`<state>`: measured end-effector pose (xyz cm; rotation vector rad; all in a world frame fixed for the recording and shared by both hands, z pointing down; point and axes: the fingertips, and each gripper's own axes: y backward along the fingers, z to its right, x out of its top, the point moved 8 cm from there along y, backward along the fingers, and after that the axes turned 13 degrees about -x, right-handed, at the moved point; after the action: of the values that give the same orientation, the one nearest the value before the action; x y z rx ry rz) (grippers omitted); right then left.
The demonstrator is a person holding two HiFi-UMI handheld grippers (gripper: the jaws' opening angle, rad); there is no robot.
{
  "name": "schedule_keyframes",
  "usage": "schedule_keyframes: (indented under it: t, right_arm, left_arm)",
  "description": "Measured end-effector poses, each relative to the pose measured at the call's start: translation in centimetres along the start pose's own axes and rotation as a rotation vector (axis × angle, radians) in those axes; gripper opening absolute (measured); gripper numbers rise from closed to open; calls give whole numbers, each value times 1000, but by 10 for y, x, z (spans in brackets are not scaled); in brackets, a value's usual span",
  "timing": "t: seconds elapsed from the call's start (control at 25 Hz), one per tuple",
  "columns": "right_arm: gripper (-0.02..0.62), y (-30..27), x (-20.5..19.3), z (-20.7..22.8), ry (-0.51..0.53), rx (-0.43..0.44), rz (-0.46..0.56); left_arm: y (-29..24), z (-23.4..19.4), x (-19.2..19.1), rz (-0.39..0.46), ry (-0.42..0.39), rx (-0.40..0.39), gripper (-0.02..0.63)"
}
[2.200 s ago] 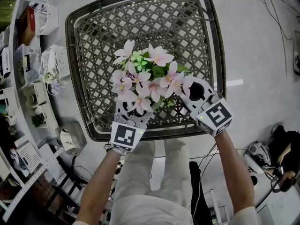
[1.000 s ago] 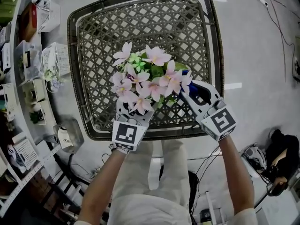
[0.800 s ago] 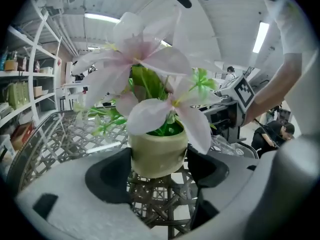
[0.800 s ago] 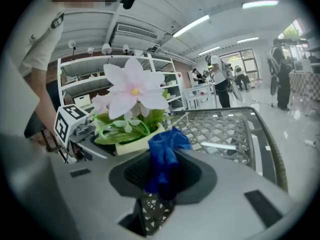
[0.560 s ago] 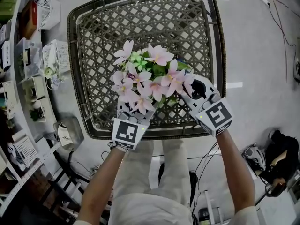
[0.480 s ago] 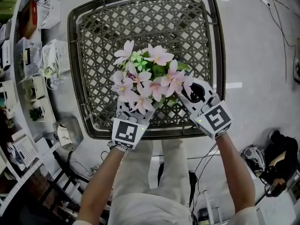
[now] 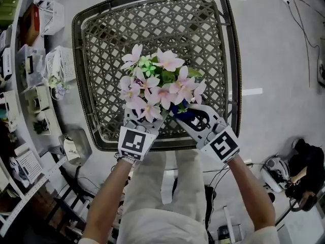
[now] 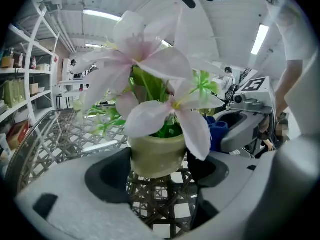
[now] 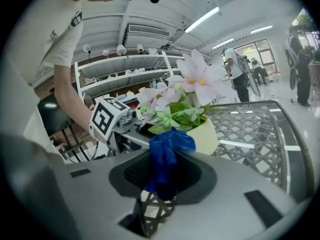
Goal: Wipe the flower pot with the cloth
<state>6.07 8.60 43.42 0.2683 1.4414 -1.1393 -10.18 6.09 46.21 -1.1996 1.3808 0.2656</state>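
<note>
Beside pot [image 9: 205,134], right gripper [image 7: 187,117] angled inward — pinching cloth [image 9: 167,154]

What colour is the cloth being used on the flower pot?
Deep blue. The cloth shows best in the right gripper view, bunched between the jaws.

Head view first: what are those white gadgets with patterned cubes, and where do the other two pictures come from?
There is no robot here. A person holds a two-jaw gripper in each hand, and the cubes are parts of them. The head view comes from a camera on the person's head, looking down. The other two come from cameras riding on each gripper, looking along its jaws. On the wicker table stands a pot of pink flowers. The left gripper clasps the pot. The right gripper pinches a blue cloth close by it, for wiping.
</note>
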Motion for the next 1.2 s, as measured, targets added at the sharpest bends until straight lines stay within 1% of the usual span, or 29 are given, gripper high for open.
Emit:
schedule_keyframes:
  t: [0.08,0.24,0.48,0.52,0.72,0.8,0.88,0.96,1.0,1.08,1.2]
  right_arm:
    - [120,5,-3,-6,-7,7,-2]
    - [120,21,-2,-9,-48,-25,15]
    - [121,58,26,-11,-82,-102,68]
    - [121,66,33,-12,-87,-116,77]
    - [121,105,73,-16,-104,-188,133]
    - [121,120,90,-19,-104,-213,159]
    - [122,133,108,-22,-108,-241,191]
    - [127,145,126,-23,-123,-272,223]
    - [127,151,135,-24,-130,-290,239]
    - [127,162,152,-24,-135,-337,270]
    - [127,176,180,-24,-102,-386,312]
  left_arm:
    - [3,0,-1,-7,11,-1,351]
    - [19,4,-5,-32,41,8,352]
    - [58,19,3,-43,99,32,350]
    - [66,22,7,-43,104,39,338]
    - [103,39,41,-11,99,82,182]
    - [118,45,60,15,89,120,105]
    - [134,48,80,47,88,178,42]
    - [150,48,101,90,98,223,33]
    - [158,50,112,117,103,230,30]
    - [171,55,134,162,99,229,25]
    - [186,64,167,208,73,220,23]
